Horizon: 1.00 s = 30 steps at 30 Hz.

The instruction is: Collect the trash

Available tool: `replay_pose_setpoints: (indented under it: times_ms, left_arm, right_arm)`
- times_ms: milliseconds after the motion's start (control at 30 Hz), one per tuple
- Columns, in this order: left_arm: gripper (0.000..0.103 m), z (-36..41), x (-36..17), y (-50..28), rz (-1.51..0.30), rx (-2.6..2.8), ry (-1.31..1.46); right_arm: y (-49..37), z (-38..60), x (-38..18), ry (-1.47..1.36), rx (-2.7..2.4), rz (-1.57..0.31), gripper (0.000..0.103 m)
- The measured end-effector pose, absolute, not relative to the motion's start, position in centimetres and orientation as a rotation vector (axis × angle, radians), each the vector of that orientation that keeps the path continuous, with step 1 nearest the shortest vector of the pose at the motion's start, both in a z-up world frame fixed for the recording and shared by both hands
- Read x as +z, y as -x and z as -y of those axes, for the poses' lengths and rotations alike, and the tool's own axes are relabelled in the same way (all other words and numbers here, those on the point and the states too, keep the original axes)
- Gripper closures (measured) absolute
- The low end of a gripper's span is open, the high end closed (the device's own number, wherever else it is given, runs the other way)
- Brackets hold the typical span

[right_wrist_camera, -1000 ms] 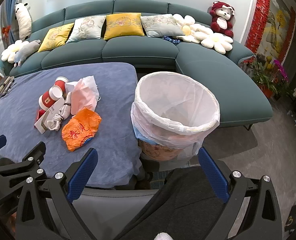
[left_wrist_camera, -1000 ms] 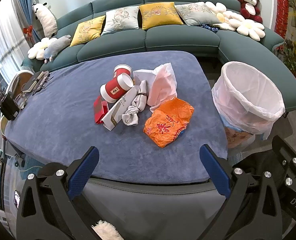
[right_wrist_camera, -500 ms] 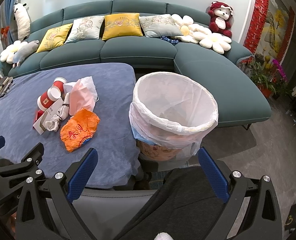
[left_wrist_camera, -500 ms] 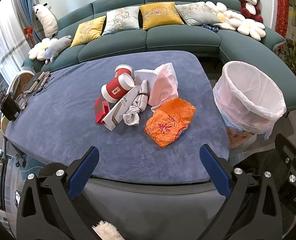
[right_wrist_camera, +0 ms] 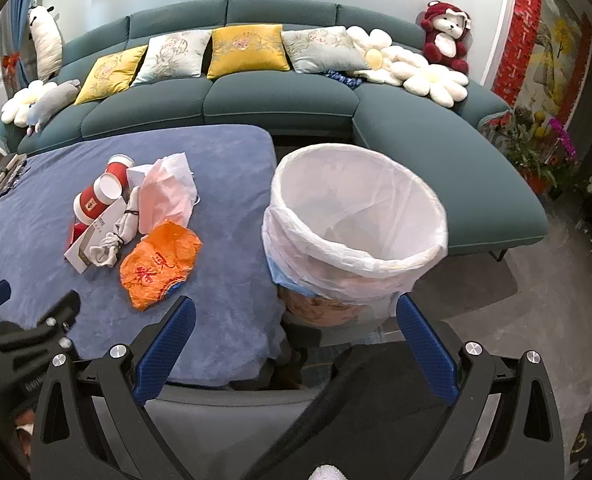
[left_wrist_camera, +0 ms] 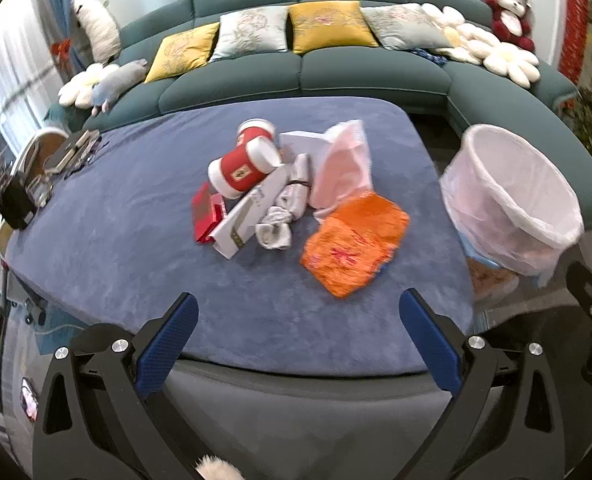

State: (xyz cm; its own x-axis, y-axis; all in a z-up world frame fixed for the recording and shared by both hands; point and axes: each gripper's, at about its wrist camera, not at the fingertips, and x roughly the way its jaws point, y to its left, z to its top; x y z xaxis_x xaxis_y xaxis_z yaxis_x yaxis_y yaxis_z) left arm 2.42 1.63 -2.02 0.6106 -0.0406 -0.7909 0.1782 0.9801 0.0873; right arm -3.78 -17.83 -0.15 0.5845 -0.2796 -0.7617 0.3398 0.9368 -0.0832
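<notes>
A pile of trash lies mid-table on the blue cloth: an orange plastic bag (left_wrist_camera: 353,246) (right_wrist_camera: 160,262), a pink bag (left_wrist_camera: 341,168), two red paper cups (left_wrist_camera: 244,164) (right_wrist_camera: 98,196), a white carton (left_wrist_camera: 248,216), a crumpled white cloth (left_wrist_camera: 282,220) and a red packet (left_wrist_camera: 204,214). A bin lined with a white bag (left_wrist_camera: 507,196) (right_wrist_camera: 355,224) stands right of the table. My left gripper (left_wrist_camera: 296,340) is open and empty above the table's near edge. My right gripper (right_wrist_camera: 294,344) is open and empty in front of the bin.
A teal sofa (left_wrist_camera: 335,68) with cushions and plush toys curves behind the table and bin. Dark small items (left_wrist_camera: 68,152) lie at the table's far left edge. Potted flowers (right_wrist_camera: 535,140) stand at the right. The table (left_wrist_camera: 136,240) is blue-covered.
Both grippers have moved slightly forward toward the table and bin; the trash pile and bin look a little nearer. Nothing was picked up.
</notes>
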Motion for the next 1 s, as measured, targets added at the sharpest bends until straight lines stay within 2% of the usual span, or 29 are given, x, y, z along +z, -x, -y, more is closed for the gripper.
replay_pose_setpoints:
  times_ms: [300,467,733,833,900,967,1000]
  left_arm:
    - [0.007,-6.7,-5.6,-8.7,-0.944,-0.048,-0.161]
    - [0.007,-9.1,-7.9,-12.8,-0.978,-0.030,-0.133]
    - [0.008,-9.7,-12.1,-17.8,-1.023,-0.056,-0.113]
    - [0.023,-9.7,-13.2,-19.0,-1.048,-0.090,-0.094]
    - [0.040,-9.6,-13.9,-19.8,-1.075,-0.121,-0.078]
    - [0.043,-9.6,-14.2,-20.0,-1.083,-0.133,-0.066]
    - [0.049,-9.6,-14.1,-19.9,-1.077,-0.142,-0.061]
  right_arm:
    - [-2.1,15.6,-3.4,-0.046,-0.290,-0.923,0.009]
    - [-6.2,14.5,-6.4,-0.079,-0.213,-0.972,0.021]
    - [-12.3,13.8,-10.9,-0.112,-0.156,-1.052,0.029]
    - [-13.8,14.0,-12.5,-0.133,-0.152,-1.086,0.030]
    - [-14.6,13.8,-13.6,-0.155,-0.136,-1.116,0.034]
    - [-15.3,13.4,-14.6,-0.179,-0.107,-1.149,0.037]
    - [-15.6,13.0,-15.0,-0.180,-0.096,-1.158,0.039]
